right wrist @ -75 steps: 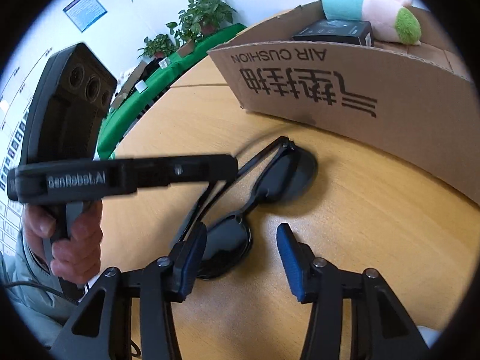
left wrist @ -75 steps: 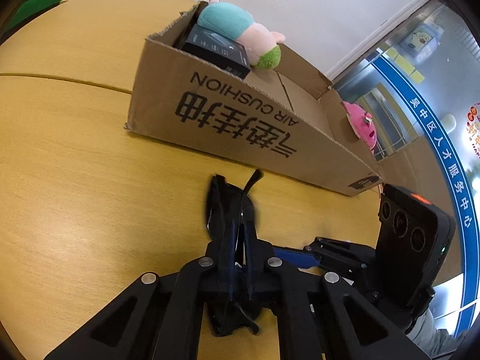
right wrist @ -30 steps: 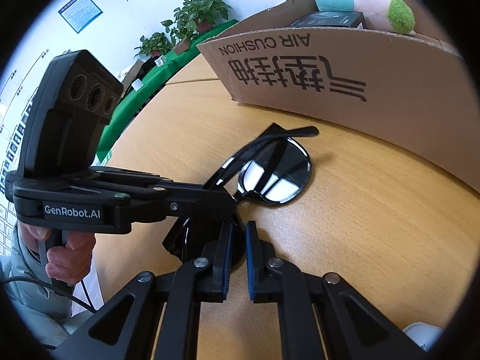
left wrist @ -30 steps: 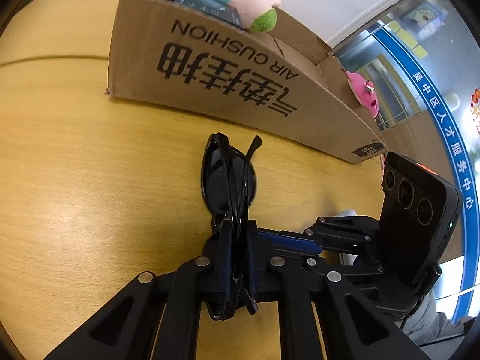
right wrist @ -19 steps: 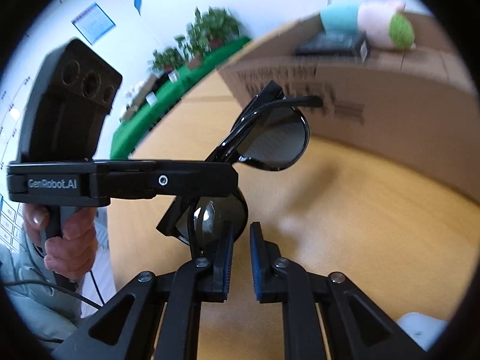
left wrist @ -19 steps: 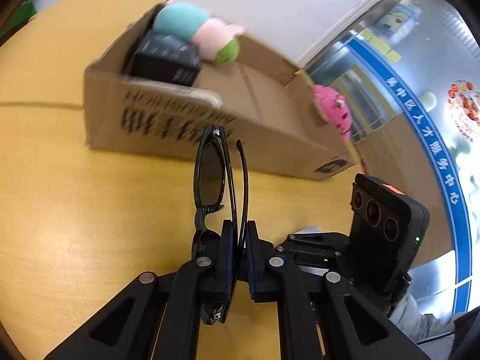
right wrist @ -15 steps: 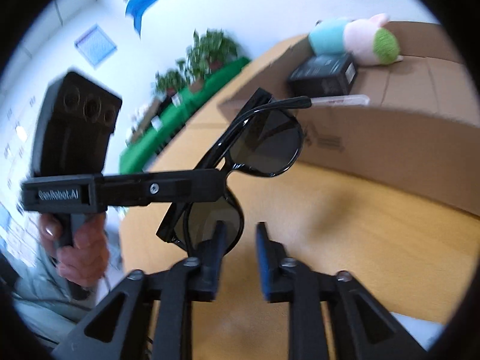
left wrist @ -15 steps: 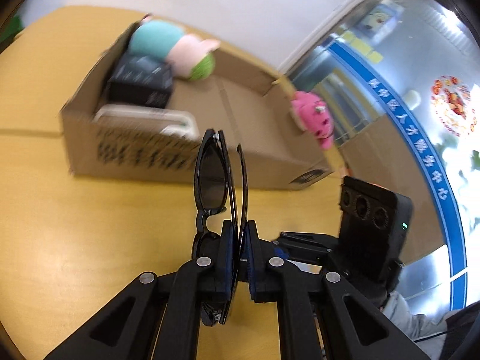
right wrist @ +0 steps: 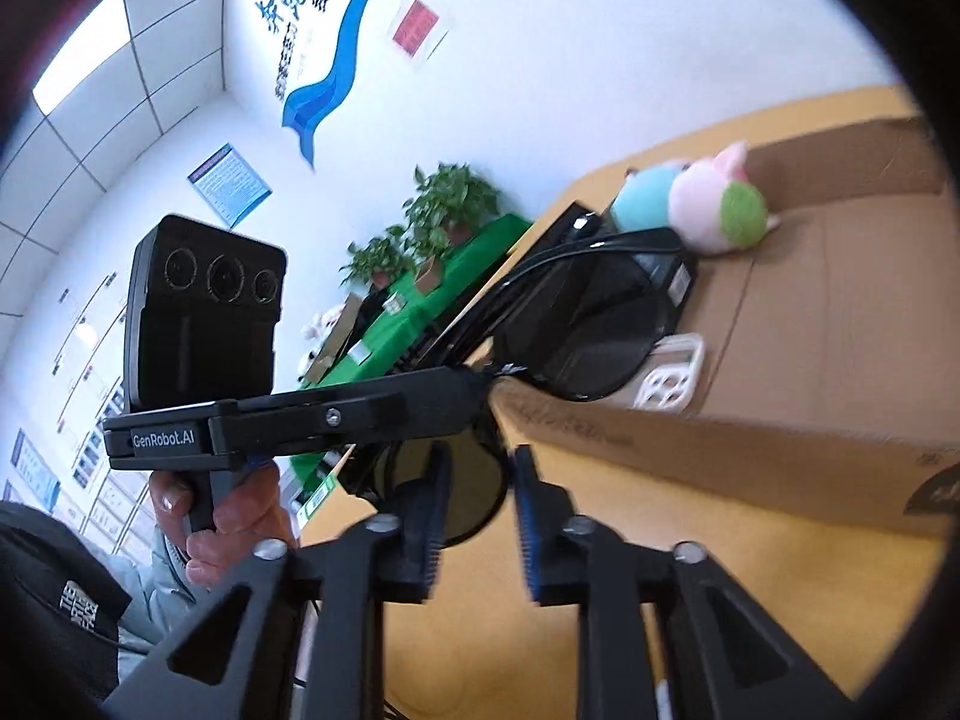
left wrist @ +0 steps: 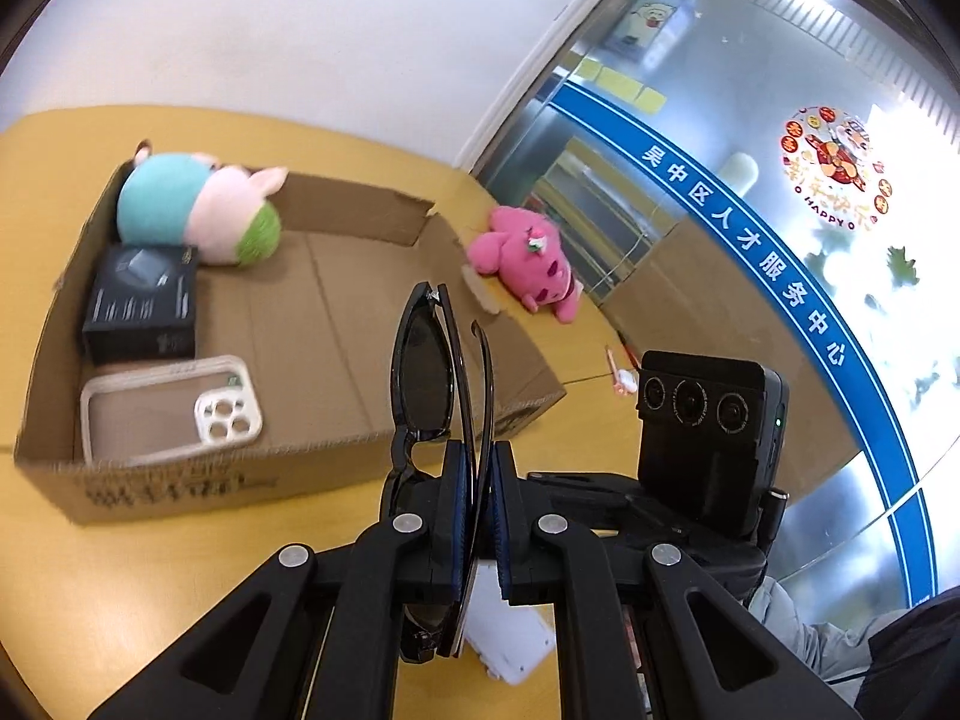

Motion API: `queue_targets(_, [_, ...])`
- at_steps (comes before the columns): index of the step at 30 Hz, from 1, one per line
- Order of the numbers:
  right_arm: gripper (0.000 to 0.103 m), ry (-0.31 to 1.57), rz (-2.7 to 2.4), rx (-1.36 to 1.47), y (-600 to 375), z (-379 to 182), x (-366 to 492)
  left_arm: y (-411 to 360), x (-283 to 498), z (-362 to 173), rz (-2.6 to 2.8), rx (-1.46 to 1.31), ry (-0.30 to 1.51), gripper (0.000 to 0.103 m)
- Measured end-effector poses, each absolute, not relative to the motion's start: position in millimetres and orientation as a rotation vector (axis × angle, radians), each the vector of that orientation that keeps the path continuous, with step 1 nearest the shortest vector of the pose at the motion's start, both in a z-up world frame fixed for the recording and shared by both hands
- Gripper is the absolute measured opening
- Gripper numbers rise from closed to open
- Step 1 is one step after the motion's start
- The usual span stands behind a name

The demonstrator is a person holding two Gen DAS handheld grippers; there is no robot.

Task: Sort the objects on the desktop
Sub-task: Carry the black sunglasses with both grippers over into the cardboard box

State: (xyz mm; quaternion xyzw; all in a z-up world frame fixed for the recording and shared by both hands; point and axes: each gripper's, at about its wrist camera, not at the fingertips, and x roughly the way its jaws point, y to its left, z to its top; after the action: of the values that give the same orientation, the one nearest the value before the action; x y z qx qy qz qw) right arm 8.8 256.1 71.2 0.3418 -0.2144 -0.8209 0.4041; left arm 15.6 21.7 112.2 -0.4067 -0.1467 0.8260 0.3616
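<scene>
My left gripper (left wrist: 474, 480) is shut on folded black sunglasses (left wrist: 429, 372) and holds them up in the air, in front of the open cardboard box (left wrist: 336, 312). The sunglasses also show in the right wrist view (right wrist: 576, 330), held by the left gripper's fingers (right wrist: 360, 414). My right gripper (right wrist: 477, 504) is open and empty, just below the sunglasses. The box holds a blue-pink plush (left wrist: 192, 207), a black box (left wrist: 141, 303) and a clear phone case (left wrist: 168, 408).
A pink plush toy (left wrist: 528, 264) lies on the wooden table (left wrist: 120, 588) beyond the box's right end. A white flat object (left wrist: 510, 630) lies on the table under my left gripper. A small pink item (left wrist: 621, 369) lies near the table edge.
My left gripper has lifted the sunglasses off the table and up toward the box. My right gripper has let go of them and opened.
</scene>
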Motion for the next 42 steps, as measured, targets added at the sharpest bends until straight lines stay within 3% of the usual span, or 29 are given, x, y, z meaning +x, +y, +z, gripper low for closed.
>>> queue_targets(12, [0.011, -0.445, -2.241, 0.857, 287, 109, -35, 54, -60, 139, 2.103, -0.996, -0.352, 0.006])
queue_targets(19, [0.012, -0.612, -2.287, 0.908, 333, 96, -80, 76, -125, 135, 2.116, -1.027, -0.365, 0.006])
queue_targets(34, [0.012, -0.612, -2.35, 1.09, 356, 53, -158, 126, -269, 46, 2.105, -1.282, -0.562, 0.006])
queue_targets(42, [0.013, -0.626, -2.341, 1.222, 363, 39, -186, 134, -281, 28, 2.076, -1.339, -0.56, 0.006])
